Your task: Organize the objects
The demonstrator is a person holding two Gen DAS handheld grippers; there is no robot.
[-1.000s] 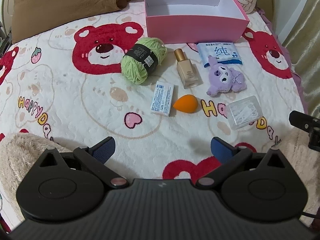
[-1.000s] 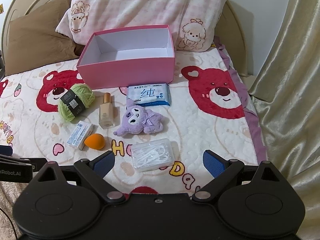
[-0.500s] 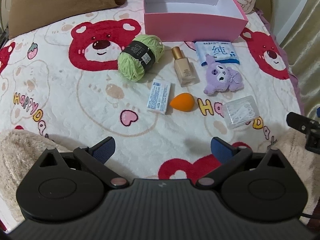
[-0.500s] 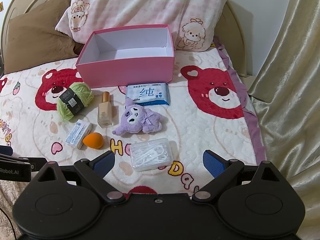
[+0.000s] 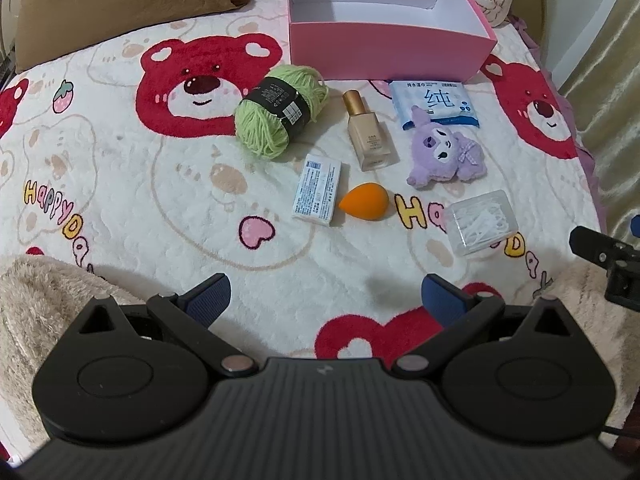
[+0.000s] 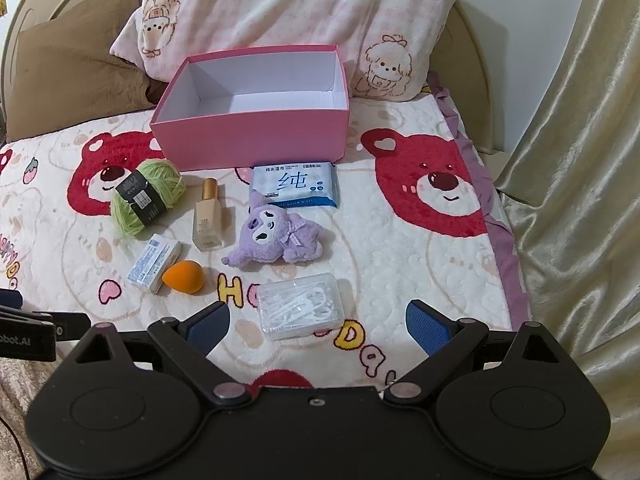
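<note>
- Left wrist view, left to right: green yarn ball (image 5: 280,110), white carton (image 5: 317,190), foundation bottle (image 5: 368,136), orange sponge (image 5: 364,200), wipes pack (image 5: 436,106), purple plush (image 5: 446,154) and clear floss-pick case (image 5: 482,222) lie on a bear-print blanket (image 5: 120,184).
- Pink box (image 5: 384,46) stands open behind them, nothing inside.
- Left gripper (image 5: 326,296) hovers with fingers spread wide, holding nothing.
- Right gripper (image 6: 318,322) is likewise wide apart, the floss-pick case just ahead between its fingers, untouched.
</note>
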